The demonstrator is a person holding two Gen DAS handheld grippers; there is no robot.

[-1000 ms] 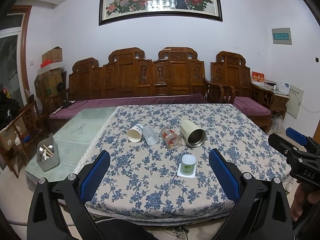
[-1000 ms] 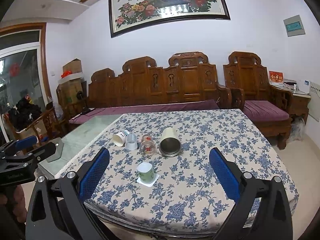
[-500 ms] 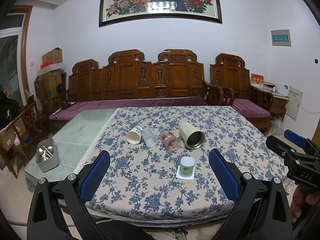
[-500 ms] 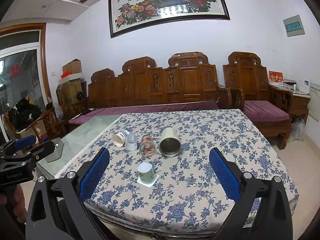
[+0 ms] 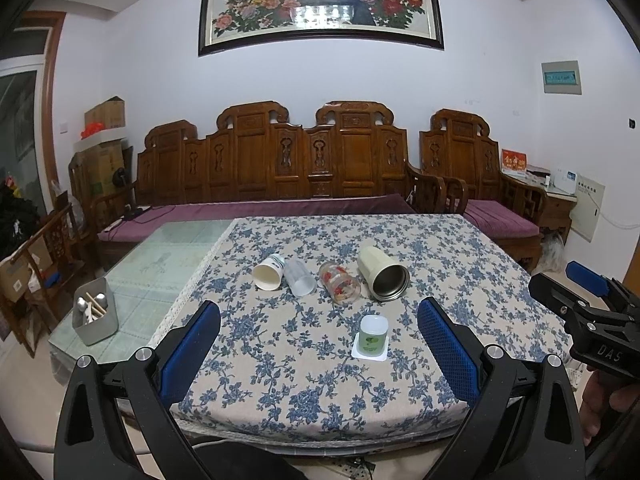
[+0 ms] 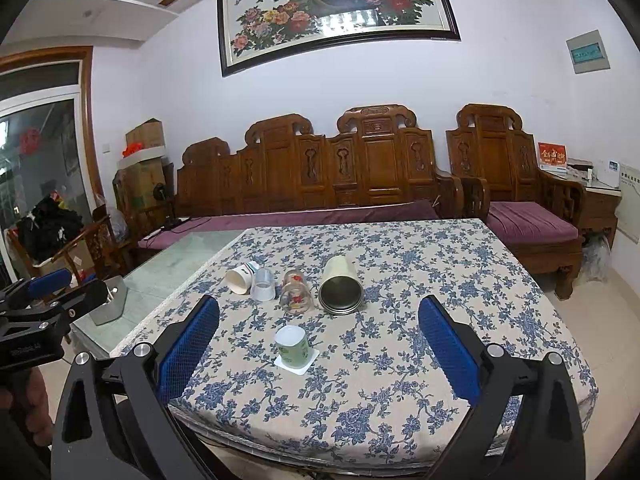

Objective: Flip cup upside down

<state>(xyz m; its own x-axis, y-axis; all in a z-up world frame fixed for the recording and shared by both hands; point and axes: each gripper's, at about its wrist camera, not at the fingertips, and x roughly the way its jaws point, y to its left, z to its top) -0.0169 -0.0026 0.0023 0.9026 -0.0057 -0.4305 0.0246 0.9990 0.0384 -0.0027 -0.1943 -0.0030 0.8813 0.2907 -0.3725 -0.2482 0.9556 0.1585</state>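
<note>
A: Cup point(image 6: 293, 345), the green one — where is it?
B: On a white coaster point(image 6: 297, 361) near the table's point(image 6: 440, 420) front edge, seemingly already mouth-down, apart from four cups point(image 6: 296, 286) lying on their sides behind.
A: And the grippers?
B: Left gripper point(image 5: 318, 354) and right gripper point(image 6: 318, 354) hang spread wide, empty, short of the table, leaving room to approach.

My right claw point(image 6: 318, 354) hangs wide apart above the bench point(image 6: 460, 288). Ahead, a green cup point(image 6: 293, 345) stands inverted on a white coaster point(image 6: 298, 362); four cups lie behind.
</note>
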